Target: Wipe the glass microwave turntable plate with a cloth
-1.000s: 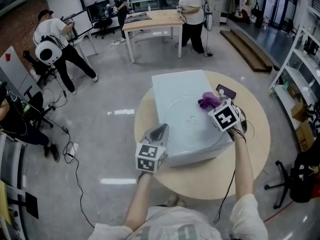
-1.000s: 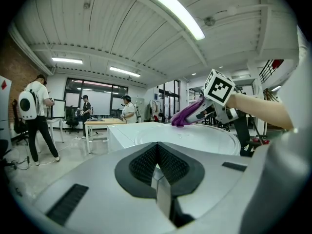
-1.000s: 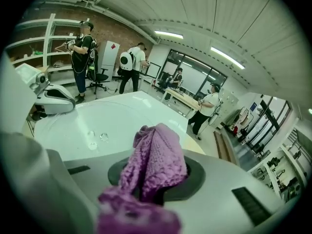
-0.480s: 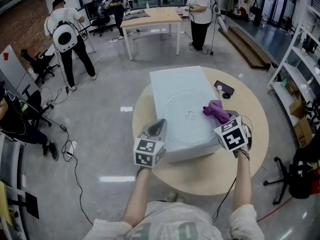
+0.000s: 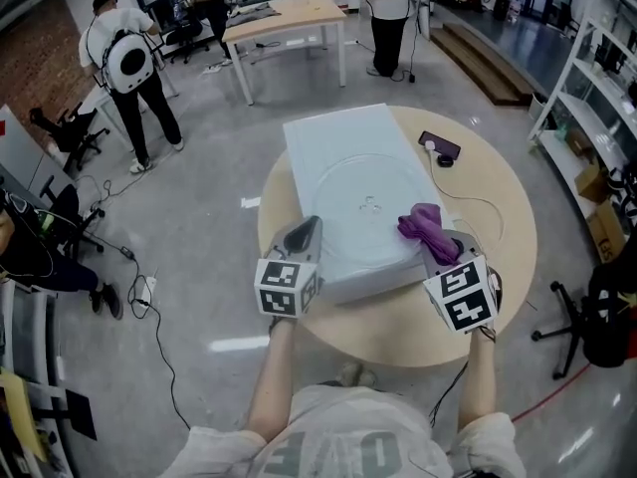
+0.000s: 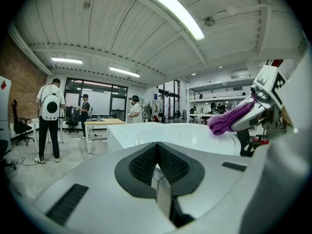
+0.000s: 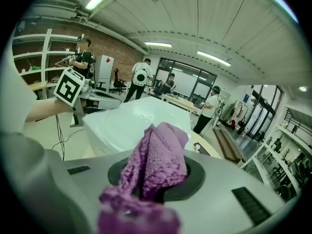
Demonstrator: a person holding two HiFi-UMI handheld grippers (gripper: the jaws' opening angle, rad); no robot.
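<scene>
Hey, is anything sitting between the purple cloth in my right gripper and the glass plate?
Nothing visible does. The right gripper holds the purple cloth right at the near right rim of the glass plate, and the plate's top is bare.

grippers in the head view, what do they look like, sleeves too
Both the left gripper and right gripper are grey, tapering shells, each carrying a white cube with black square markers. A dark cable hangs from the right one. The person wears a light short-sleeved shirt.

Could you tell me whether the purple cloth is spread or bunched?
Bunched: the purple cloth sits crumpled, clamped in the right hand-held gripper.
</scene>
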